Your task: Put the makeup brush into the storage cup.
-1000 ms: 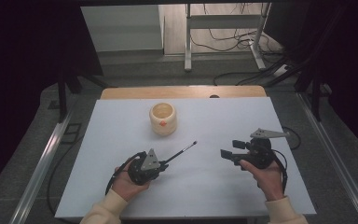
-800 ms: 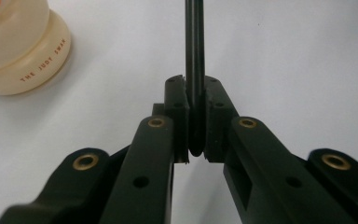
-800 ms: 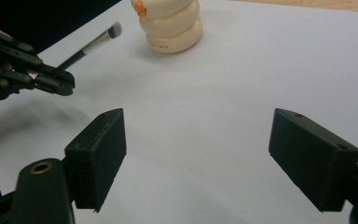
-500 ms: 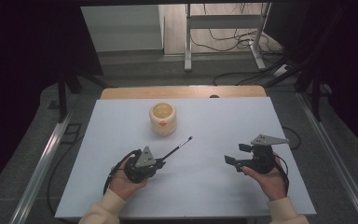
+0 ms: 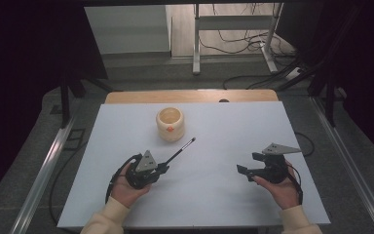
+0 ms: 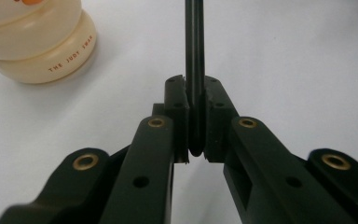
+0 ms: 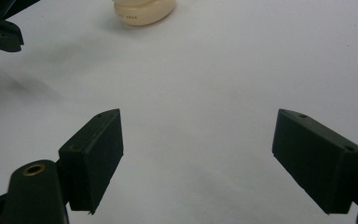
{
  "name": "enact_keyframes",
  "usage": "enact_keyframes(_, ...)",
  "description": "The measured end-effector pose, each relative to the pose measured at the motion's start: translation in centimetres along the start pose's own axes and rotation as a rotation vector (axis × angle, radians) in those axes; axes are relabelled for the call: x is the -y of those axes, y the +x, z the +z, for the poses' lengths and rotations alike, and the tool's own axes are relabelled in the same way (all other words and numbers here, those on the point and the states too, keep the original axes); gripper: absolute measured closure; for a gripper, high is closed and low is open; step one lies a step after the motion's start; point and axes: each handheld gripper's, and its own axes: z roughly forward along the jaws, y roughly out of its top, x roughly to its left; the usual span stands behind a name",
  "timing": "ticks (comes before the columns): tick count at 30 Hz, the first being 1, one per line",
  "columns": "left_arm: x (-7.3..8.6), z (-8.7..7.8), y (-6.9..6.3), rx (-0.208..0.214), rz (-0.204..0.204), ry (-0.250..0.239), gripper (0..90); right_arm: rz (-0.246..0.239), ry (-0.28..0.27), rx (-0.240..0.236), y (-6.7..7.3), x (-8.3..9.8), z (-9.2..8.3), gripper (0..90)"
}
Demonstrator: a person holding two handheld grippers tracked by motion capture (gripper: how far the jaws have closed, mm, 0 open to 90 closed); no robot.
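Note:
A thin black rod (image 5: 180, 152) with a reddish tip sticks out from my left gripper (image 5: 164, 167) toward the far right. In the left gripper view the jaws are shut on the rod (image 6: 194, 70), which runs straight up from between the pads. A cream round pot (image 5: 170, 123) with an orange mark stands just beyond the rod's tip, and appears as the pot (image 6: 37, 42) at upper left. My right gripper (image 5: 248, 165) is held low over the table at the right. Its jaws have just been opening and stand wide, with nothing between them (image 7: 198, 140).
The white table top (image 5: 224, 131) has a wooden strip along its far edge. The cream pot (image 7: 142, 11) and a part of the left gripper (image 7: 0, 28) lie far ahead in the right gripper view. Cables trail from both grippers.
My right gripper has sunk toward the table and drifted right, its jaws wider. The rod's tip has swung a little toward the pot. The left hand has stayed put.

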Motion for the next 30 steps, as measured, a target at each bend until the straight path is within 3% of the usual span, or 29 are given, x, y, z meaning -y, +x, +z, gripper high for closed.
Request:
enact_keyframes(15, -0.4, 0.0, -0.4, 0.012, -0.013, -0.027, 82.7, -0.019, -0.051, -0.047, 1.2, -0.3, 0.1, 18.5)
enact_keyframes(30, -1.3, 0.8, -1.5, 0.024, 0.009, -0.035, 82.7, -0.034, -0.118, -0.152, 4.7, -1.6, 1.8, 20.2)
